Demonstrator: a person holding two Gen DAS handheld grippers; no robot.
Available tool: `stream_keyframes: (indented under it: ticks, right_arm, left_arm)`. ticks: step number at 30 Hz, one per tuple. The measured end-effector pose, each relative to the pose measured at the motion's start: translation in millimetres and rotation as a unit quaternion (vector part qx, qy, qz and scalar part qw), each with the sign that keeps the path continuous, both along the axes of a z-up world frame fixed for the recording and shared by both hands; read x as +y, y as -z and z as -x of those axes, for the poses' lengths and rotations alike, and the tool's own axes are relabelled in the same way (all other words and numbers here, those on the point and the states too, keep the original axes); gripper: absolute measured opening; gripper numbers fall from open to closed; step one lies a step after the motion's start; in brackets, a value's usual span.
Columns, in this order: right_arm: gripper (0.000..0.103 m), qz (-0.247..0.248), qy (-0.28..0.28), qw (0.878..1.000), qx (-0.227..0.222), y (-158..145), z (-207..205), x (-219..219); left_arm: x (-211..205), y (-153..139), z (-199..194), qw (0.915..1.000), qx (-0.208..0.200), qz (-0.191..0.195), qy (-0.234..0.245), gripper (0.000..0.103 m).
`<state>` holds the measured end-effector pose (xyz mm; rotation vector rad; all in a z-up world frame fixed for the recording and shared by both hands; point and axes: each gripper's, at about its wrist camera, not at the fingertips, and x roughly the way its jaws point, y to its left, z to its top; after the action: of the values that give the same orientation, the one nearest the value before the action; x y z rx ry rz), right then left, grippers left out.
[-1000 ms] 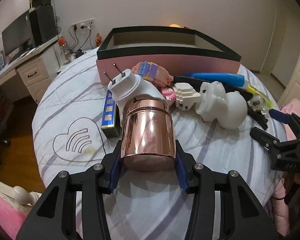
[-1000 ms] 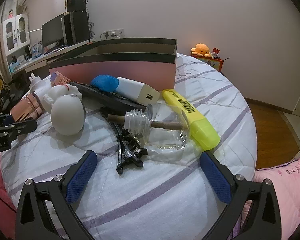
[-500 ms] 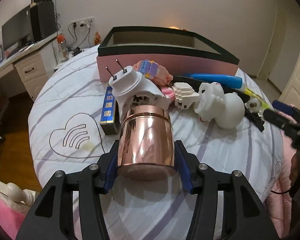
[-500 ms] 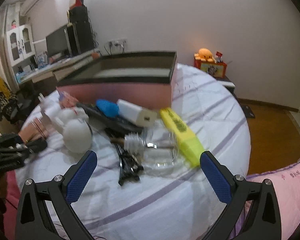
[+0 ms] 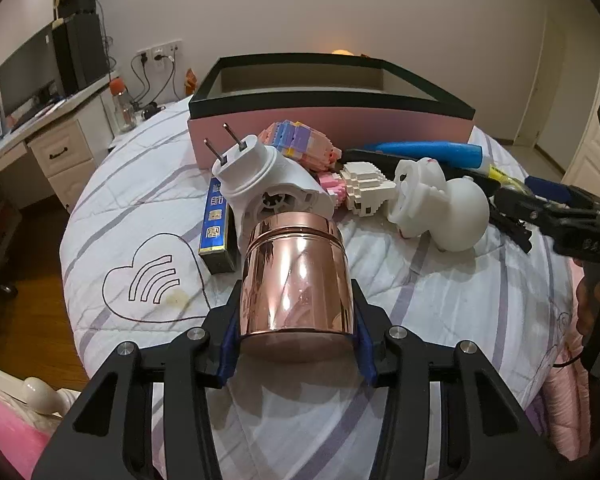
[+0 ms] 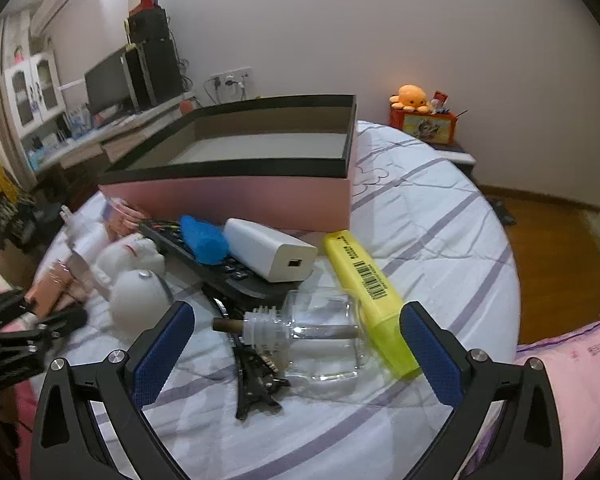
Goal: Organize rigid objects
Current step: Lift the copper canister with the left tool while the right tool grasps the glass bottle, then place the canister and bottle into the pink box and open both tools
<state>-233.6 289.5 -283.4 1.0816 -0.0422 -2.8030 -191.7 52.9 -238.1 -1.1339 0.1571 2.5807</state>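
Note:
A shiny rose-gold tin (image 5: pixel 296 280) lies on its side on the striped bedspread, and my left gripper (image 5: pixel 297 332) is closing, its blue pads pressed on the tin's sides. Behind the tin stand a white plug adapter (image 5: pixel 268 176) and the open pink box with a black rim (image 5: pixel 332 124). My right gripper (image 6: pixel 296 332) is open and closing, hovering above a clear glass bottle with a stopper (image 6: pixel 320 328) without touching it. A yellow highlighter (image 6: pixel 368 284), a white charger (image 6: pixel 272 252) and a black hair clip (image 6: pixel 256 376) lie close by.
Brick-built figures (image 5: pixel 300 144), a white figurine (image 5: pixel 440 208), a blue-and-gold small box (image 5: pixel 216 224), a blue tube (image 5: pixel 428 148) and a black remote (image 6: pixel 220 268) crowd the bed in front of the box. A desk with a monitor stands to the left. The bed edge drops to wood floor at the right.
My right gripper has risen and drawn back a little, so the inside of the box now shows, and its fingers stand slightly narrower. My left gripper still holds the tin in the same place.

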Motion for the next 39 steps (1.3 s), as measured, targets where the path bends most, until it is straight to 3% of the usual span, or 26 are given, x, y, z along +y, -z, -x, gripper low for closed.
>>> stream_keyframes:
  ticks: [2,3,11,24,32,39]
  right_arm:
    - [0.078,-0.016,-0.002,1.0,0.007,0.0,-2.5,-2.6]
    - [0.076,-0.011,-0.009,1.0,0.004,0.1,-2.3,-2.1]
    - [0.076,-0.002,-0.024,0.999,-0.026,12.9,-0.5,-0.7]
    - [0.075,0.018,-0.04,0.999,0.031,-24.9,-9.4,-0.2]
    - [0.075,0.009,-0.068,0.996,0.064,-59.3,17.8,-8.0]
    - [0.075,-0.001,-0.084,0.994,0.063,-71.5,73.6,-19.9]
  left_arm:
    - [-0.7,-1.4,-0.9,1.0,-0.001,0.0,0.002,0.047]
    - [-0.1,-0.8,-1.0,1.0,-0.001,0.0,0.004,0.047]
    - [1.2,-3.0,-4.7,0.9999,-0.001,0.002,0.011,0.047]
    - [6.2,-41.4,-8.2,0.9987,0.041,-0.007,0.029,0.047]
    - [19.1,-80.4,34.5,0.996,0.082,-0.008,0.034,0.047]
    - [31.7,-94.6,97.6,0.9965,0.077,-0.011,0.03,0.047]
